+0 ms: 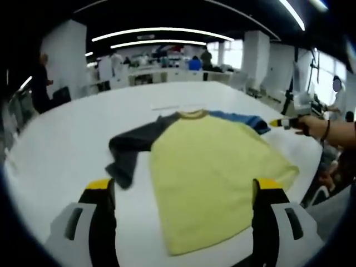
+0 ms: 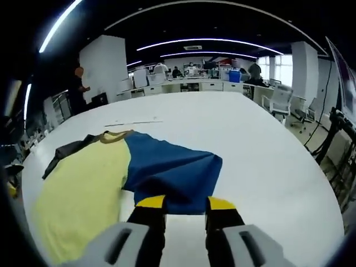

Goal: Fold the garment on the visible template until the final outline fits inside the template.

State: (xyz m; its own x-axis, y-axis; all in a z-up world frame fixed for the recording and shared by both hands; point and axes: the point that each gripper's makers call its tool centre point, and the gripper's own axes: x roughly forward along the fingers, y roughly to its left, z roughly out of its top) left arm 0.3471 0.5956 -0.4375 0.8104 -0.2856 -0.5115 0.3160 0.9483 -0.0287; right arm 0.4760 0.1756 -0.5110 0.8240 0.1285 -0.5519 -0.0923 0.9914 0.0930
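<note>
So the yellow raglan T-shirt with one dark grey sleeve and one blue sleeve (image 1: 214, 167) is lying flat on the big white worktop (image 1: 67, 139), and this looks like the very start of the sleeve-folding step. In the right gripper view, the right hand-held gripper (image 2: 186, 204) sits at 6 o'clock with its yellow-tipped jaws a narrow gap apart, right at the edge of the blue sleeve (image 2: 175, 169); whether it's actually pinching the cloth is hard to tell. The left hand-held gripper (image 1: 186, 189) has its jaws spread wide and hovers over the hem side, holding nothing. Next move is probably nipping that blue cuff and carrying it across onto the yellow body, keeping the fabric from bunching. The left gripper view shows the grey sleeve (image 1: 130, 150) crumpled at 9 o'clock, plus the person's hand (image 1: 314, 127) coming in at 3 o'clock. The right gripper view shows the blue sleeve spread out much more clearly. No template outline is obvious.
</note>
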